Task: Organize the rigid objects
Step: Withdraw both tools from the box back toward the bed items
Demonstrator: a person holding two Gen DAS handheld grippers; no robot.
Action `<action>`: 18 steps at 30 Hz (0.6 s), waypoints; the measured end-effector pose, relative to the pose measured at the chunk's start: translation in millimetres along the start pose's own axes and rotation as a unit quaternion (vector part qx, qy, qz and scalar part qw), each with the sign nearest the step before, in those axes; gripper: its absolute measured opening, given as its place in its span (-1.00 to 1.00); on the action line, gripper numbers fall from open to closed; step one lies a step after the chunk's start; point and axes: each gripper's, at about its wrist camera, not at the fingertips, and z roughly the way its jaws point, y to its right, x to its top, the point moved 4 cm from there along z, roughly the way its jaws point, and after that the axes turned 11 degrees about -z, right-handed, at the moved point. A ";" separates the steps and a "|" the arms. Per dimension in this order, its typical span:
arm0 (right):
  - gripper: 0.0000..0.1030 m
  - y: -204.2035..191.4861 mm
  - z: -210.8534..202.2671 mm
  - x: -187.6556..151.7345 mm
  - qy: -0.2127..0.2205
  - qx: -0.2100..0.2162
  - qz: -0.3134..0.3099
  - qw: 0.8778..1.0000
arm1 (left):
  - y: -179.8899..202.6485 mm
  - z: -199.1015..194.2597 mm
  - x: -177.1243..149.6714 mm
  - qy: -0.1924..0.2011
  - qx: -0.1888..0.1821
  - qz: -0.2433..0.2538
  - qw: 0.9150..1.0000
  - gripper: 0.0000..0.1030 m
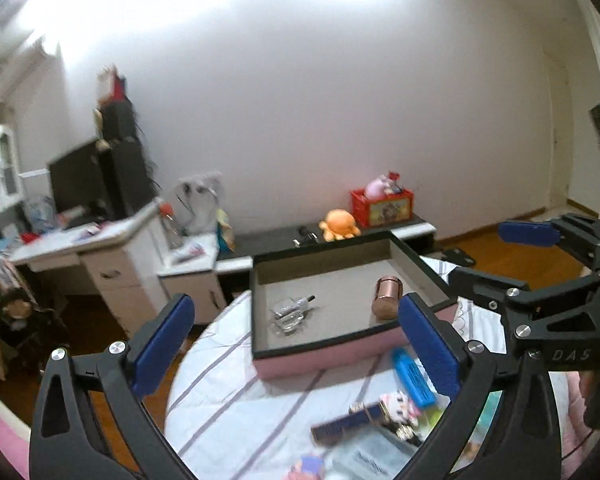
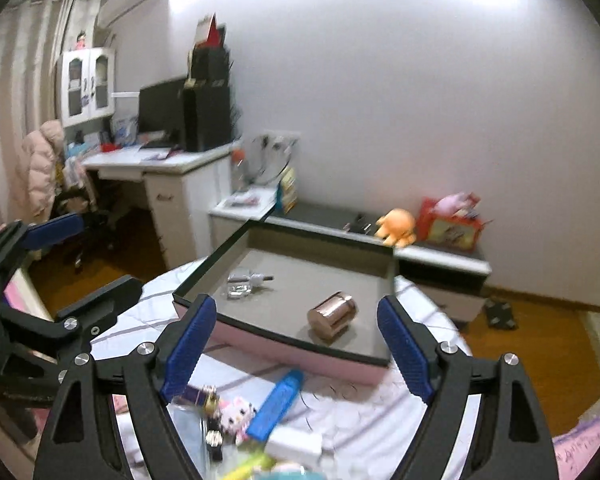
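A pink box (image 1: 320,356) (image 2: 300,348) with a grey inside stands on the round table. In it lie a copper-coloured cylinder (image 1: 387,296) (image 2: 333,314) on its side and a clear glass bottle (image 1: 292,310) (image 2: 244,282). In front of the box lie a blue case (image 1: 414,376) (image 2: 276,406), a small cartoon figure (image 1: 400,404) (image 2: 238,412) and a dark blue bar (image 1: 344,424). My left gripper (image 1: 296,304) (image 2: 110,250) hovers open above the near table, nothing between its fingers. Beside it, my right gripper (image 2: 296,304) (image 1: 476,252) is open and empty too.
A striped cloth (image 1: 240,400) covers the table. A white box (image 2: 296,446) and clear packets lie at the near edge. Behind stand a white desk (image 2: 160,168) with a monitor, and a low cabinet (image 1: 380,232) bearing an orange plush toy (image 1: 338,224) and a red box (image 1: 382,206).
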 end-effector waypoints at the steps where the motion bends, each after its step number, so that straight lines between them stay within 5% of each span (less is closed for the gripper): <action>1: 0.63 -4.2 -17.1 -6.7 0.010 -0.021 0.002 1.000 | 1.5 -11.1 -3.1 0.006 0.010 0.000 1.000 1.00; 8: 0.64 -21.8 -104.4 -42.8 0.073 -0.124 0.019 0.989 | 8.9 -96.2 -32.6 0.065 0.028 -0.048 0.996 1.00; 18: 0.64 -43.3 -165.0 -65.1 0.104 -0.138 0.043 0.984 | 3.2 -150.1 -51.3 0.100 0.021 -0.071 0.992 1.00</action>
